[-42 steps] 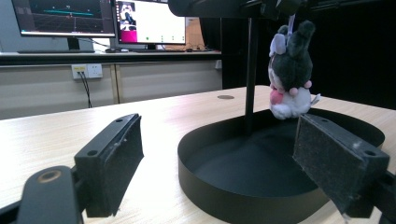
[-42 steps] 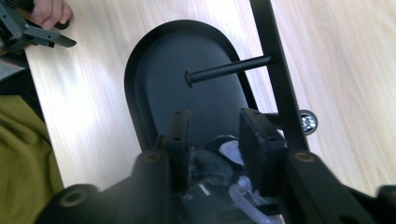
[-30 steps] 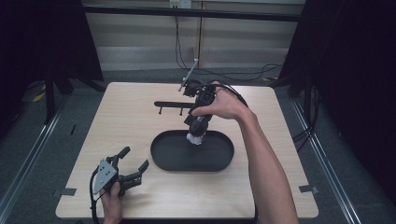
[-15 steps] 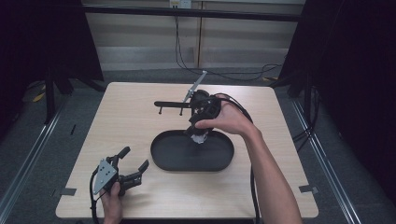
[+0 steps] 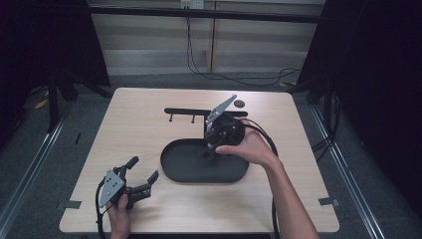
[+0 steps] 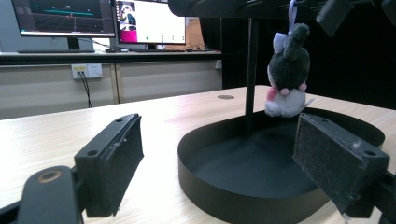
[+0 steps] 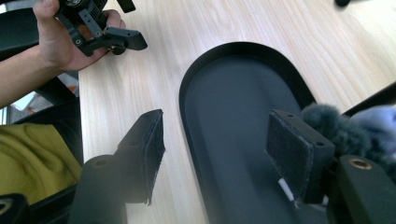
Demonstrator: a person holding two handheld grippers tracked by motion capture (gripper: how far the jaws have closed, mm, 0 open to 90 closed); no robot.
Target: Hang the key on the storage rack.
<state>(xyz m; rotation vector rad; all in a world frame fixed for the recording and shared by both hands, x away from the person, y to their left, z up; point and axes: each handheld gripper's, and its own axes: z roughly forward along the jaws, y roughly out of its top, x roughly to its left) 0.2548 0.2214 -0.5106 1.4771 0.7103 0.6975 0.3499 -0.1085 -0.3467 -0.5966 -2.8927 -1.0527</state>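
A black oval tray (image 5: 189,174) lies mid-table, with a thin post (image 6: 252,70) rising from it to a black bar (image 5: 186,110) with pegs. A small grey and white plush toy (image 6: 287,77) with pink spots hangs by a pale loop above the tray. My right gripper (image 5: 211,149) hovers over the tray beside the post. Its jaws have just been opening and stand open over the tray floor (image 7: 233,121) with nothing between them (image 7: 217,121). The toy's fur (image 7: 327,119) shows outside the right-hand jaw. My left gripper (image 5: 144,168) rests open at the front left, its jaws (image 6: 219,123) facing the tray.
A small black disc (image 5: 239,103) sits on the table behind the tray. The right gripper's cable (image 5: 271,149) loops down along the forearm. Monitors (image 6: 144,21) stand on a desk beyond the table. The hand with the left gripper (image 7: 102,32) lies near the tray's end.
The right hand has drawn back from the bar toward the near right and sunk a little. The pale toy seen under the gripper before is now hidden behind it. The left gripper has stayed put.
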